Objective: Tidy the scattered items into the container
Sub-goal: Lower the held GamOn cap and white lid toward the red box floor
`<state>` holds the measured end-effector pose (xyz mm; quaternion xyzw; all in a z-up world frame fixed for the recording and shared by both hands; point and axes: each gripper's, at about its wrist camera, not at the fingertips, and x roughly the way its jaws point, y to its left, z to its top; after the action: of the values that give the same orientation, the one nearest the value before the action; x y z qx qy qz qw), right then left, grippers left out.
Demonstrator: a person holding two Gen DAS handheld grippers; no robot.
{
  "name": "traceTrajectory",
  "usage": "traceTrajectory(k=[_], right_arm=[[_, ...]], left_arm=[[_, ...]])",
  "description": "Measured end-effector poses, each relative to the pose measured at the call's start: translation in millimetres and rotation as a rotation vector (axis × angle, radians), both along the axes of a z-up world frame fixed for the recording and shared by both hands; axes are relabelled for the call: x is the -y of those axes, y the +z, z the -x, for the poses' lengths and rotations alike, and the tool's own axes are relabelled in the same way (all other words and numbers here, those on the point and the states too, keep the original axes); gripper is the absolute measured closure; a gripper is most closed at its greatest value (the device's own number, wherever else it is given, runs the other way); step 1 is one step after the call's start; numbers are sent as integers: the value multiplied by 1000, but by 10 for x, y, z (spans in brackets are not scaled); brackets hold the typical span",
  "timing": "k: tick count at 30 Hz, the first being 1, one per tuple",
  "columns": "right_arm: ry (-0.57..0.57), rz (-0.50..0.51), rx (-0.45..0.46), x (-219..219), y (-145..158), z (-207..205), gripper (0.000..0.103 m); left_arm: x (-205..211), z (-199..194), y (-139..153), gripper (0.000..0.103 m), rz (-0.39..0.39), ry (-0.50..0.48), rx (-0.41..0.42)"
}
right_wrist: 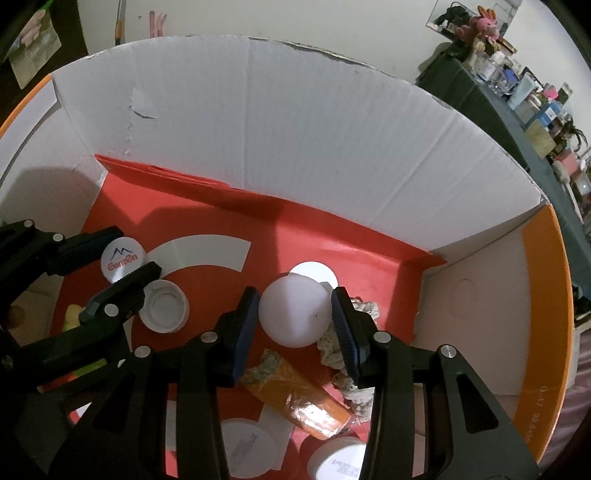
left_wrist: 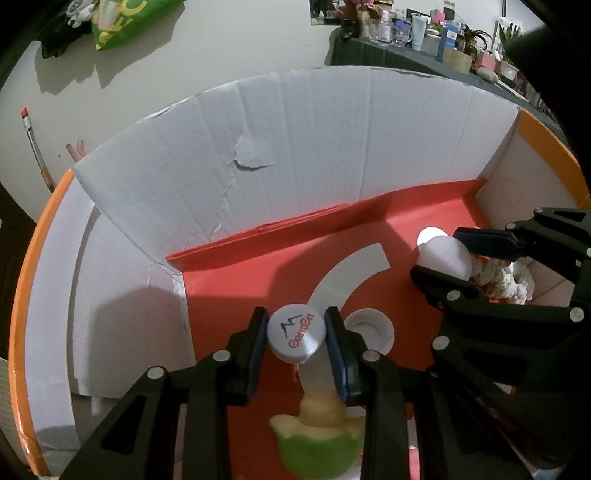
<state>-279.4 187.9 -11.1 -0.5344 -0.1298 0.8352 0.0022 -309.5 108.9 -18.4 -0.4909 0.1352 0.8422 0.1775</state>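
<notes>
Both grippers are inside an open cardboard box (left_wrist: 295, 140) with a red floor (right_wrist: 332, 243). My left gripper (left_wrist: 296, 332) is shut on a white bottle cap printed "Ganten" (left_wrist: 297, 336), held above the floor; it also shows in the right wrist view (right_wrist: 120, 260). My right gripper (right_wrist: 293, 314) is shut on a white ball (right_wrist: 293, 312), which also shows in the left wrist view (left_wrist: 445, 256).
On the box floor lie an upturned white cap (right_wrist: 162, 308), an orange wrapped packet (right_wrist: 295, 397), a knitted cream item (right_wrist: 365, 308), a green and yellow toy (left_wrist: 314, 439) and white round lids (right_wrist: 247, 446). The box walls (right_wrist: 480, 280) rise all around. A cluttered shelf (left_wrist: 424, 33) stands behind.
</notes>
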Motion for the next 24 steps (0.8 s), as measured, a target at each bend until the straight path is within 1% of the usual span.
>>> traceTrajectory(k=[9,14,19,21,24], right_arm=[[3,-8,-3,-2,-27,-9,64],[3,-12,2,3,-17,21,63],[-4,-25,0,-21,-18,39,57],[-14,-28,-3,-46,-20,43,51],[-15,-23,-5,-63,-24,43,49]], left_arm=[[44,-34,30,69,0,3,-4],[65,-38,93,69,4,3,-6],[43,-51,119,69,12,0,-15],[47,-57,116,68,15,4,-15],[37,-62,133,66,22,5,-20]])
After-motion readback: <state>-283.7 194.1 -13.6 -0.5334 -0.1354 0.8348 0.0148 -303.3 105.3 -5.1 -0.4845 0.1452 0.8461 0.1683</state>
